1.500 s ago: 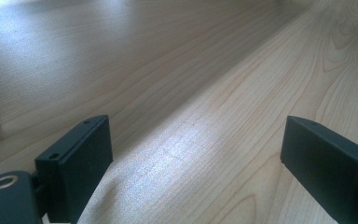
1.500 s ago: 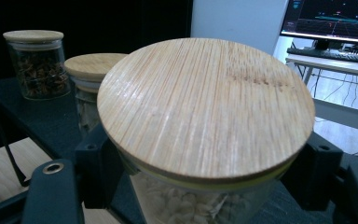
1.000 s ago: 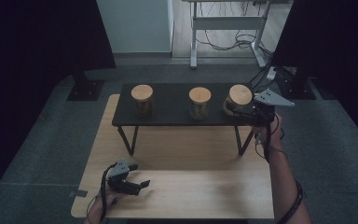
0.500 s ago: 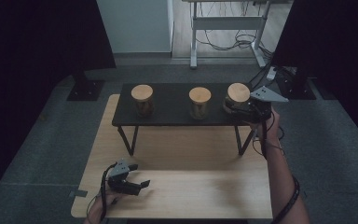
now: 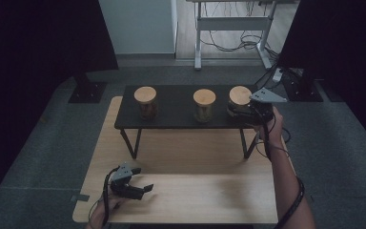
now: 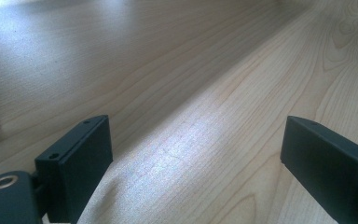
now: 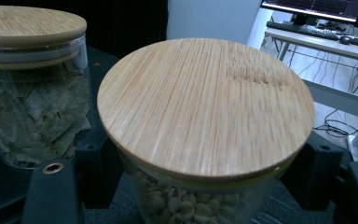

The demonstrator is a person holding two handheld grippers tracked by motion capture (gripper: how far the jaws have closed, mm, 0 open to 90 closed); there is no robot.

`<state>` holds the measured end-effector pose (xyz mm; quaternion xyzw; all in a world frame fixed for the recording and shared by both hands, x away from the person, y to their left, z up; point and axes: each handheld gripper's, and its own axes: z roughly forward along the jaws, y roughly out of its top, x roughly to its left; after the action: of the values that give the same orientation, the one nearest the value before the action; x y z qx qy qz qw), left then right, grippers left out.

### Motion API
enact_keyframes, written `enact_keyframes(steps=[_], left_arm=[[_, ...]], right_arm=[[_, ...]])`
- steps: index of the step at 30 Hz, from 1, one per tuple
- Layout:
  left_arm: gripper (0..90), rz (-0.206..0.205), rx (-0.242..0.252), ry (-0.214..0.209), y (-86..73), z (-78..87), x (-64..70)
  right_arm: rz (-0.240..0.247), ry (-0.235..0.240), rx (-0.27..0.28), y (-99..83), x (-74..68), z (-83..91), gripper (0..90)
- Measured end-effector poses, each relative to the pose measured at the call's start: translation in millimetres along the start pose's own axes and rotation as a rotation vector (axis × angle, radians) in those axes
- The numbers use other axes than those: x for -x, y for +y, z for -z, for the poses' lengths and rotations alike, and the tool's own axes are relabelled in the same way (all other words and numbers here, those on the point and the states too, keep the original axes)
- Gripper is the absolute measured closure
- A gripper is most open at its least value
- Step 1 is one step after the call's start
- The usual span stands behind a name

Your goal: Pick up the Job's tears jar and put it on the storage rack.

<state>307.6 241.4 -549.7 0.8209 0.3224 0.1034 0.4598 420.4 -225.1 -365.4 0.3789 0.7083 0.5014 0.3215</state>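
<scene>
Right gripper (image 5: 242, 110) is up at the far-right end of the low black shelf (image 5: 171, 119), and the round glass jar of pale beans with a bamboo lid (image 7: 205, 121) sits right btwn its fingers (image 7: 56, 196), one black pad on each side of the glass just under the lid. Whether they're clenched on it or only bracketing it, can't tell; the lid hides the contact. Jar stands upright, axis vertical, fingers coming at it level from the side, so any lift would prob. go straight up w/o tipping. Next jar along, glass with dark dried leaves (image 7: 32, 93), is just beside it on the shelf, a third jar with a bamboo lid (image 5: 145, 102) sits at the far-left end. Left gripper (image 5: 132, 187) is well apart, down near the front-left of the light wooden surface (image 6: 205, 93), fingers (image 6: 77, 163) released wide, nothing btwn them. Right hand's clearly the nearer one.
</scene>
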Motion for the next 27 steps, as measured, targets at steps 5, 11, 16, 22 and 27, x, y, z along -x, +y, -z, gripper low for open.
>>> enact_keyframes(steps=[5, 11, 16, 22, 27], left_arm=[[8.4, -0.001, 0.000, 0.001, 0.0, 0.0, 0.1], [8.4, -0.001, -0.002, 0.000, 0.0, 0.0, -0.1], [8.4, -0.003, -0.003, 0.002, 0.0, 0.0, 0.2], [8.3, -0.002, -0.006, 0.000, 0.2, -0.5, 0.2], [8.3, 0.000, -0.006, -0.003, 0.3, -0.7, -0.1]], right_arm=[[-0.008, -0.006, -0.016, 0.7, 1.4, -1.7, 24.5], [-0.025, -0.019, -0.025, 0.3, 3.9, -1.8, 22.8], [-0.023, -0.029, -0.030, 0.6, 3.7, -1.7, 21.7], [-0.009, -0.047, -0.026, 0.8, 1.7, -0.1, 18.9], [-0.020, -0.053, -0.019, -1.4, 1.7, 1.3, 15.8]])
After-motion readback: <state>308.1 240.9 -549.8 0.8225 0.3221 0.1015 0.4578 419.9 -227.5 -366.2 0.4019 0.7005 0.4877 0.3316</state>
